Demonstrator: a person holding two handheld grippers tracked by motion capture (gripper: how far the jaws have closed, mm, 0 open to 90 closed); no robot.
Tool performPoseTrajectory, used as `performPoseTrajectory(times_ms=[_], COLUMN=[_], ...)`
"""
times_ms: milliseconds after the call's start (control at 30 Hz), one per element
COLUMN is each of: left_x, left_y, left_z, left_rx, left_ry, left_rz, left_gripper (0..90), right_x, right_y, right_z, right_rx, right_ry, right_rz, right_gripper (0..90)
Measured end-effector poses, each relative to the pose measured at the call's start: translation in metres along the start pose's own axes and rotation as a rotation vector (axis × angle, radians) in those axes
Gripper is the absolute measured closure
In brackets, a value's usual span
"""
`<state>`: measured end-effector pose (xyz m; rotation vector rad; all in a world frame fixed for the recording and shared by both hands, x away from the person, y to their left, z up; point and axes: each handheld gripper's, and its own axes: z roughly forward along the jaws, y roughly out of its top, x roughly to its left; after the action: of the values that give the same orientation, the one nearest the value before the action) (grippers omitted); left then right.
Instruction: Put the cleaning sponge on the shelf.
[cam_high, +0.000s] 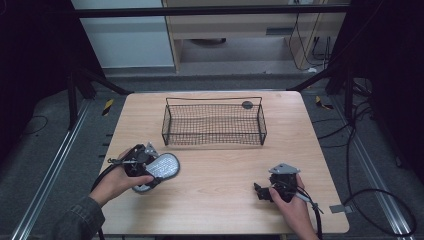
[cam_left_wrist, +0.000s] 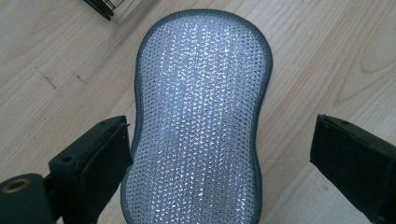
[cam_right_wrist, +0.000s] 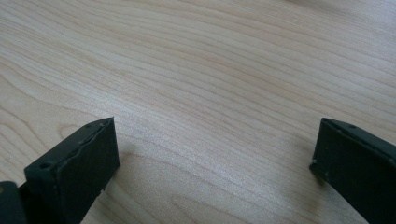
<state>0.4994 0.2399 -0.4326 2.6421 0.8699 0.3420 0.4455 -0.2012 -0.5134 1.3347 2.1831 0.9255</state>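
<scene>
Silver-mesh peanut-shaped scouring pad (cam_left_wrist: 198, 121) flat on table, near-left of black wire basket (cam_high: 214, 125). My left gripper (cam_high: 156, 170) straddles pad, jaws wide, gripping nothing; long axis runs straight ahead between jaws. Right gripper (cam_right_wrist: 212, 163) open, empty, farther off.

A wire mesh basket (cam_high: 213, 122) stands on the far half of the wooden table (cam_high: 225, 200), just short of its far edge. A small dark round mark (cam_high: 247, 104) sits on the tabletop just behind the basket's far right corner. Nearer than the basket and to its left, the left gripper (cam_high: 150, 169) is held in a hand, with a silvery oval scouring pad (cam_high: 161, 167) at its jaws, the pad's far end pointing toward the basket. Nearer than the basket and to its right, the right gripper (cam_high: 261, 191) rests low over bare wood in the other hand, well apart from the pad.
</scene>
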Motion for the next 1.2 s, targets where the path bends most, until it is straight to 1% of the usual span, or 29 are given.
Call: performPoseTrajectory(times_ms=[133,333,467,600,700,833,933,1033,1133,1200], left_x=[0.003,0.01,0.013,0.015,0.015,0.016,0.018,0.021,0.024,0.025], left_y=[0.003,0.003,0.002,0.002,0.002,0.003,0.003,0.002,0.001,0.001], left_z=[0.008,0.023,0.027,0.03,0.032,0.034,0.037,0.041,0.044,0.045], left_rx=[0.035,0.078,0.083,0.086,0.095,0.105,0.11,0.121,0.126,0.127], left_ry=[-0.006,-0.022,-0.027,-0.039,-0.045,-0.044,-0.048,-0.043,-0.058,-0.057], left_rz=[0.012,0.01,0.006,0.012,0.009,0.017,0.009,0.0,-0.008,-0.011], left_gripper=[4.2,4.1,4.1,3.9,3.9,3.9,3.9,3.9,3.0,2.6], right_x=[0.0,0.001,0.001,0.001,0.001,0.001,0.002,0.002,0.002,0.002], right_y=[0.0,0.0,0.0,0.0,0.0,-0.001,-0.001,-0.001,-0.001,-0.001], right_z=[0.0,0.0,0.0,0.0,0.0,-0.001,-0.001,-0.001,-0.001,-0.001], right_rx=[-0.001,0.0,-0.001,-0.001,0.0,0.0,0.001,0.0,0.001,0.002], right_ry=[-0.001,-0.001,0.0,-0.001,0.0,0.0,0.002,0.003,0.003,0.004], right_rz=[-0.001,0.003,0.005,0.002,0.003,0.001,0.003,0.001,-0.001,-0.001], right_gripper=[0.6,0.6,0.6,0.6,0.6,0.6,0.6,0.6,0.6,0.6])
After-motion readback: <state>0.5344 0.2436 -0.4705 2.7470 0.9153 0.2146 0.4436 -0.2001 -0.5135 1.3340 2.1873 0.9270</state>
